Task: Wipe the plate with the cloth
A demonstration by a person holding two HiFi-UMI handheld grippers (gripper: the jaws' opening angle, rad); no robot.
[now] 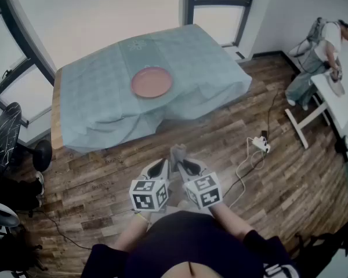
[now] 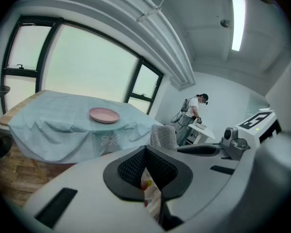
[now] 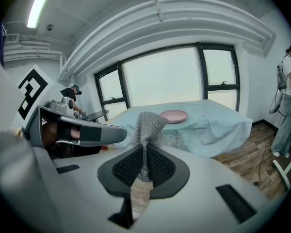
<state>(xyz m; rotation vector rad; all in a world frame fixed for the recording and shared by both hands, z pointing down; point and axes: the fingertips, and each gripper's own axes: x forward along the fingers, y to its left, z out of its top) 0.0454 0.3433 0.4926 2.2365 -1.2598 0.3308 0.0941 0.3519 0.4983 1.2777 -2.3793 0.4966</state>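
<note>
Right gripper (image 3: 144,154) is clamped on a grey knitted cloth (image 3: 148,123) that stands up from its jaws. Left gripper (image 2: 146,152), just beside it, has its jaws together and empty. Pink plate (image 1: 151,81) sits on a blue-covered table (image 1: 93,97), well apart from both.

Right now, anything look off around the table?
Only the tablecloth: it lies askew, bunched in folds along the near side, and leaves the wooden edge of the table bare at the left in the head view. The plate sits flat and looks whole. The cloth is pinched in the right gripper, not dropped.
</note>
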